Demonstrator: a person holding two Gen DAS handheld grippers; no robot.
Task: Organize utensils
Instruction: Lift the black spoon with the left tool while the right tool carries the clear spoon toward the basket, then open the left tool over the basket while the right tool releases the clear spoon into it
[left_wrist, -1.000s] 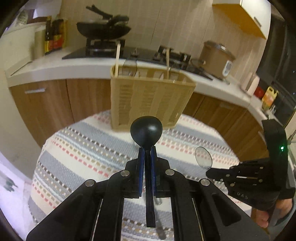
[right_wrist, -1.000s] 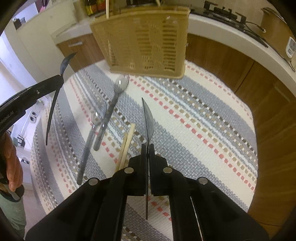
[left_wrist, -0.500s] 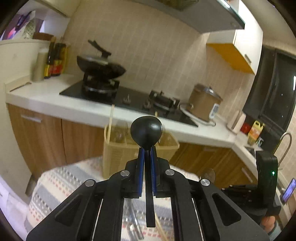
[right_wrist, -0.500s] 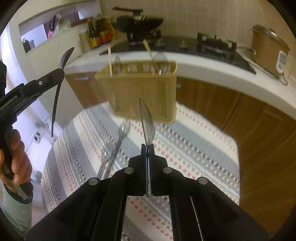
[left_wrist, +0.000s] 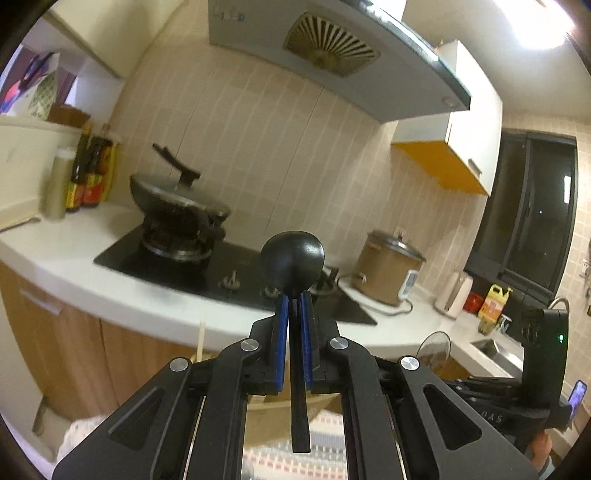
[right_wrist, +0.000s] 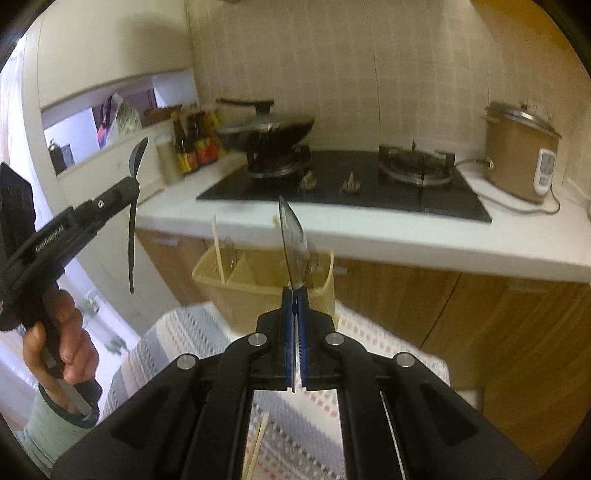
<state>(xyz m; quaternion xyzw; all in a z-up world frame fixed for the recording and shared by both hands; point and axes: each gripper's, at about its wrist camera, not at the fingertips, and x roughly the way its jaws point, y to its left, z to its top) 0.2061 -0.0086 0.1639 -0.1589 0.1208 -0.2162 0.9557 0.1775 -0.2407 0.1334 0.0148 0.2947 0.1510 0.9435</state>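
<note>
Kitchen counter (right_wrist: 369, 236) behind, left claw (left_wrist: 294, 306) clenched on black spoon (left_wrist: 292, 264), right claw (right_wrist: 294, 301) clenched on clear spoon (right_wrist: 293, 240)

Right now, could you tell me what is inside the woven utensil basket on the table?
In the right wrist view the basket shows dividers, one upright chopstick and at least one clear spoon in its left compartments. The held clear spoon covers its right side, and the bottom is hidden.
</note>
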